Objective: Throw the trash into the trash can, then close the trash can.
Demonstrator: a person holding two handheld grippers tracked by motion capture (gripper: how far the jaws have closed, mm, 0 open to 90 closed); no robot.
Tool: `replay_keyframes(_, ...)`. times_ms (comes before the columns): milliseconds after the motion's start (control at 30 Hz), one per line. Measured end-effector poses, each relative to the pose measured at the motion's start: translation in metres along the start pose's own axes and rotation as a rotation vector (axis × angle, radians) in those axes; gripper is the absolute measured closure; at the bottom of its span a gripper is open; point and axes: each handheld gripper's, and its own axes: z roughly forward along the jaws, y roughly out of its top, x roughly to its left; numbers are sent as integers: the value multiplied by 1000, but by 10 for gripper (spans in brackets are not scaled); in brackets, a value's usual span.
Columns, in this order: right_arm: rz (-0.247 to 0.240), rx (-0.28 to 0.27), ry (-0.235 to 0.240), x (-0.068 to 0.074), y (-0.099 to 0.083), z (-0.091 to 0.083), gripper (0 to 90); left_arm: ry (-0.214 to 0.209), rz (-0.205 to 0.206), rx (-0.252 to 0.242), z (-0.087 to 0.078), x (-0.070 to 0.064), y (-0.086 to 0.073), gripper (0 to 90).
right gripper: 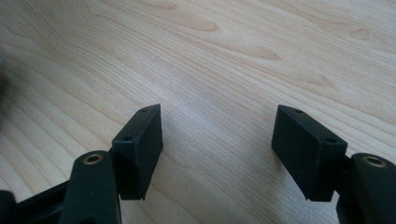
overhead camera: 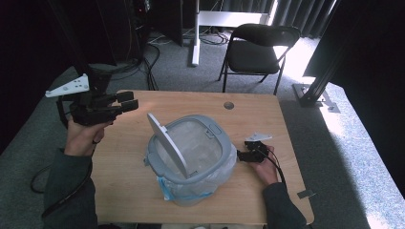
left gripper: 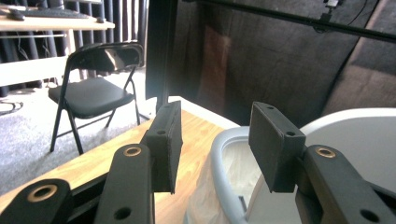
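A grey waste bin (overhead camera: 213, 128) with a clear plastic liner (overhead camera: 203, 190) stands in the middle of the wooden table (overhead camera: 267, 114). Its lid (overhead camera: 166, 144) is swung up and stands nearly upright at the bin's left side. My left gripper (overhead camera: 127, 100) is held in the air over the table's left edge, open, with nothing between its jaws. In the left gripper view the left gripper (left gripper: 215, 135) looks across the bin's rim (left gripper: 219, 156) and lid (left gripper: 359, 126). My right gripper (overhead camera: 243, 152) sits low beside the bin's right side, open and empty; in its own view the right gripper (right gripper: 217, 140) faces bare table wood (right gripper: 224, 60).
A black folding chair (overhead camera: 258, 48) stands on the grey carpet beyond the table's far edge, and the chair (left gripper: 93, 88) appears again in the left gripper view. A round cable hole (overhead camera: 229, 105) lies near the far edge. Dark curtains and a frame post (overhead camera: 317, 86) are at right.
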Motion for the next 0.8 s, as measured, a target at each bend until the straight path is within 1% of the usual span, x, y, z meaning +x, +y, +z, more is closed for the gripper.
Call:
replay_keyframes(100, 1, 0, 1, 0, 0, 0, 327, -2, -4, 3, -1, -1, -3, 544)
replay_keyframes(233, 0, 0, 0, 0, 0, 0, 327, -15, -4, -15, -7, -5, -5, 541)
replay_keyframes(367, 0, 0, 0, 0, 0, 0, 327, -21, 3, -3, -10, -12, -8, 541)
replay_keyframes(567, 1, 0, -1, 0, 0, 0, 327, -39, 10, -9, -14, -21, -13, 545)
replay_keyframes(600, 1, 0, -1, 0, 0, 0, 327, -45, 8, -9, -15, -22, -15, 564)
replay_keyframes(633, 1, 0, -1, 0, 0, 0, 327, -51, 6, -10, -15, -22, -16, 564)
replay_keyframes(667, 1, 0, -1, 0, 0, 0, 327, -56, 5, -7, -15, -23, -17, 588)
replay_keyframes(700, 1, 0, -1, 0, 0, 0, 327, -62, 5, -7, -14, -24, -18, 588)
replay_keyframes(800, 1, 0, -2, 0, 0, 0, 327, -81, 11, -7, -12, -26, -19, 675)
